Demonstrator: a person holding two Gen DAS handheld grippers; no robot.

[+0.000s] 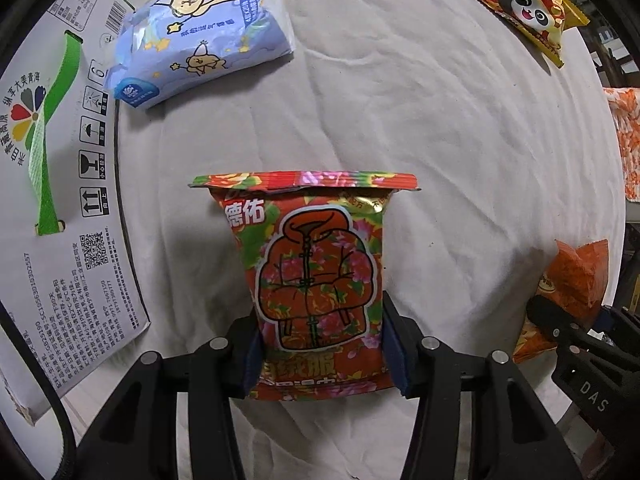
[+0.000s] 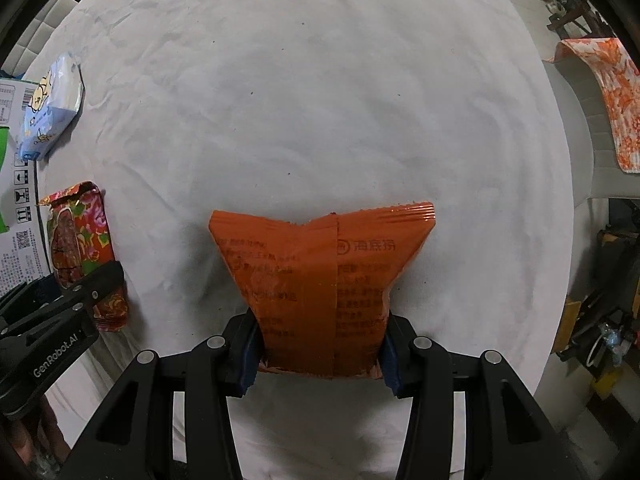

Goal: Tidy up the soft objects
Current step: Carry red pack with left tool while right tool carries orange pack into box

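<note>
Jaws on both grippers are clamped on packets, one each. Left gripper [image 1: 320, 344] pinches the floral red packet [image 1: 316, 276] at its lower end, pads pressing both side edges, packet sticking forward over the white cloth-covered surface [image 1: 420, 128]; whether its far end rests on the cloth or hangs clear cannot be told. Far left lies a flat printed carton [image 1: 80, 208] with a green strap, and the blue tissue pack [image 1: 200, 36] sits half on its edge, half on the cloth. A panda snack packet [image 1: 532, 16] lies well apart at the far right of the left view.

Right gripper [image 2: 320, 348] grips the plain orange packet [image 2: 320, 280] the same way, low on its body, seam side up, top corners flaring out. An orange-patterned sheet [image 2: 604, 100] lies at the surface's right edge.

Judgement: both arms are in the carry stage, likely heading to group the packets. To do it well: hold the squeeze steady, since air-filled bags can slip or pop under a harder pinch; lift clear before travelling so the free ends do not drag the cloth; keep the grippers apart, as they are close side by side; set each packet flat near the tissue pack, then release.
</note>
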